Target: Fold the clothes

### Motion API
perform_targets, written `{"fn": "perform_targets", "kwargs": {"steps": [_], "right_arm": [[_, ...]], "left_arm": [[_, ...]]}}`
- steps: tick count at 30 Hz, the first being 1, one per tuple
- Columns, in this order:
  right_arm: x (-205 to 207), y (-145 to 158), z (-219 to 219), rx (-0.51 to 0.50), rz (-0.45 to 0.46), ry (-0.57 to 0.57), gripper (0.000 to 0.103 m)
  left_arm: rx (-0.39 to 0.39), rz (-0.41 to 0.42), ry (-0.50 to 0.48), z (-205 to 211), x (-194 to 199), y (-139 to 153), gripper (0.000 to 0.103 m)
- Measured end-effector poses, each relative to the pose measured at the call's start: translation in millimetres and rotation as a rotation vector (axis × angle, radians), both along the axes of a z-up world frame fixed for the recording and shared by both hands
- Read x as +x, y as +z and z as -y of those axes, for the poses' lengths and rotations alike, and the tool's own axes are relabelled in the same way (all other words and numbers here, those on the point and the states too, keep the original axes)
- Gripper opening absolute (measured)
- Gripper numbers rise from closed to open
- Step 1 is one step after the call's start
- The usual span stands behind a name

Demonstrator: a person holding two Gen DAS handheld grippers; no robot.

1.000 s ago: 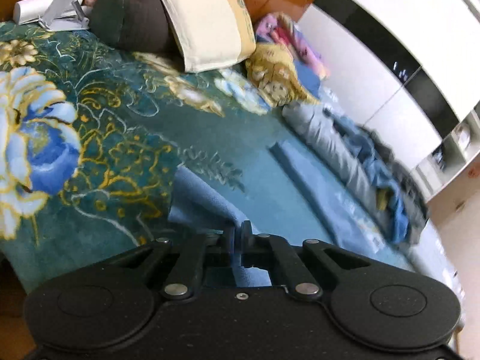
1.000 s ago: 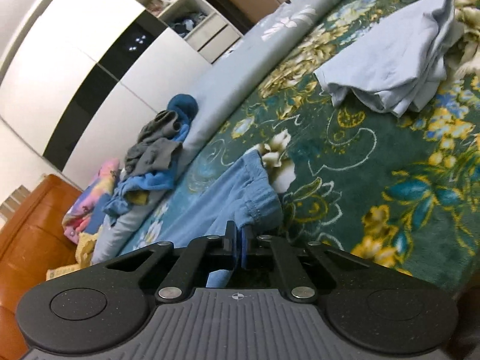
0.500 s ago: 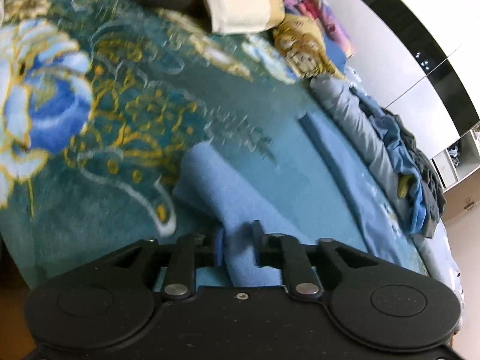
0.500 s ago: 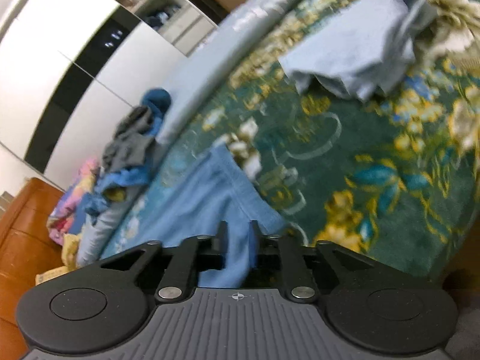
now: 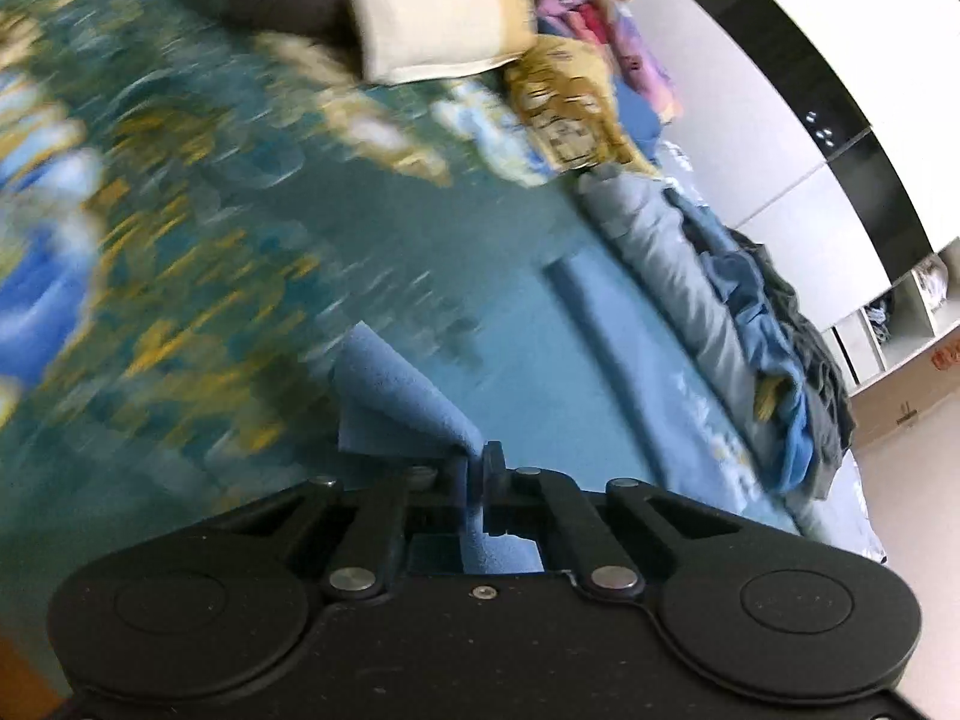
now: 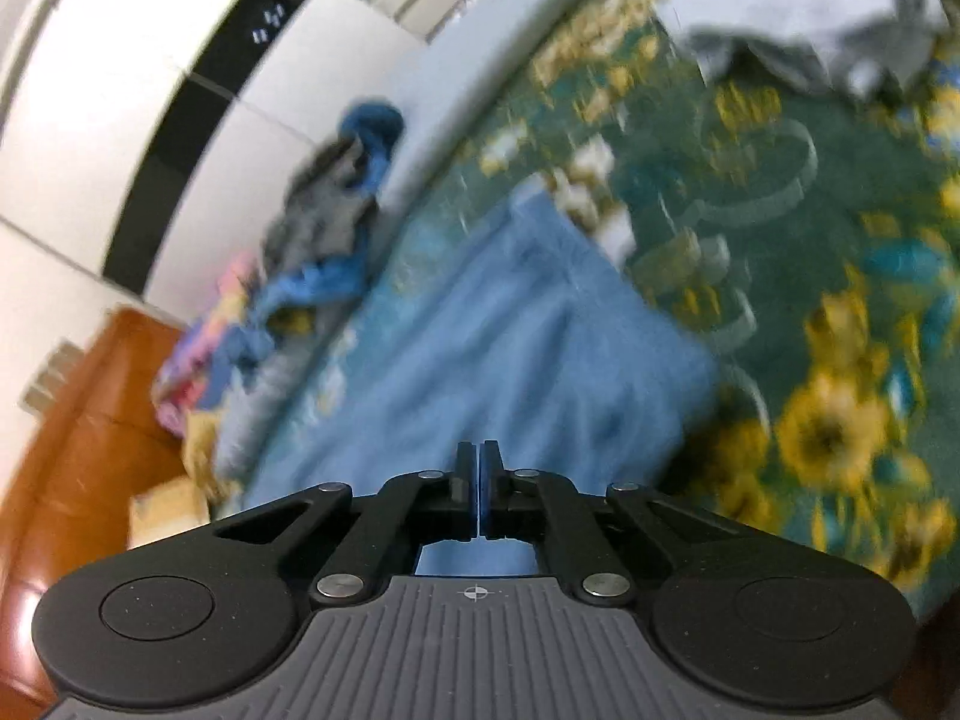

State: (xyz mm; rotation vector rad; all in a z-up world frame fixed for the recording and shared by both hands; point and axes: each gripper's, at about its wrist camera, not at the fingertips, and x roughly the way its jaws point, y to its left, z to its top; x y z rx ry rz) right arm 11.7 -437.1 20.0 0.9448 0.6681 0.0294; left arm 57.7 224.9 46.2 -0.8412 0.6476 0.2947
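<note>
A blue garment [image 6: 510, 360] lies spread on the green floral bedspread [image 6: 840, 312]. My right gripper [image 6: 478, 468] is shut on its near edge, with a thin strip of blue cloth between the jaws. In the left wrist view my left gripper [image 5: 477, 462] is shut on another edge of the blue garment [image 5: 396, 402], which rises in a raised fold in front of the fingers. Both views are blurred by motion.
A pile of blue and grey clothes [image 5: 786, 360] lies along the bed's far side by a white and black wardrobe [image 5: 780, 138]. Pillows [image 5: 432, 6] sit at the headboard. A light grey-blue garment [image 6: 810, 12] lies crumpled on the bedspread.
Both grippers opened around the blue garment's edges half a second ago and have now shut on them. The left gripper has lifted its edge into a fold; both cameras are moving.
</note>
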Motion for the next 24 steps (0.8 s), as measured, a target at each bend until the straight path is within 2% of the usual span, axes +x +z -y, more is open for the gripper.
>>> {"fn": "perform_targets", "kwargs": {"steps": [4,6,9,10,12,13,15,17,19,21,23,24], "right_arm": [[22.2,22.2,8.8,-0.086,-0.007,0.013,0.0],[16.3,25.4,8.7,-0.111,-0.014,0.036,0.001],[-7.9,17.9,10.2,-0.117,-0.071,0.01,0.004],[-18.2,14.3,10.3,-0.127,-0.093,0.001,0.006],[-33.6,4.3,8.8,-0.135,-0.143,-0.01,0.029],[-38.1,-2.4,8.6,-0.119,-0.161,-0.012,0.033],[-38.1,-12.8,7.7,-0.085,-0.161,-0.013,0.036],[-30.8,-19.7,6.4,-0.06,-0.148,-0.014,0.035],[-24.0,-25.4,5.0,-0.041,-0.179,-0.032,0.037],[-23.5,-28.9,1.3,-0.016,-0.176,-0.02,0.03],[-24.0,-31.3,-3.0,0.024,-0.149,0.021,0.002],[-22.5,-29.2,-5.5,0.035,-0.132,0.053,0.002]], "left_arm": [[0.048,0.009,-0.031,13.1,37.7,12.8,0.001],[0.062,0.006,-0.036,19.8,44.8,12.6,0.001],[0.038,-0.026,-0.016,17.9,40.2,0.8,0.001],[0.032,-0.04,-0.009,16.1,37.8,-3.1,0.001],[0.031,-0.063,0.008,11.9,31.6,-10.2,0.001],[0.019,-0.071,0.021,9.6,28.4,-14.4,0.001],[-0.015,-0.081,0.04,6.3,23.6,-20.5,0.001],[-0.018,-0.082,0.037,4.0,20.1,-21.2,0.001],[-0.019,-0.073,0.034,2.4,15.6,-20.2,0.001],[-0.023,-0.068,0.035,0.7,11.5,-19.8,0.001],[-0.03,-0.067,0.038,-1.1,7.7,-20.1,0.001],[-0.039,-0.062,0.036,-2.6,9.0,-18.9,0.001]]}}
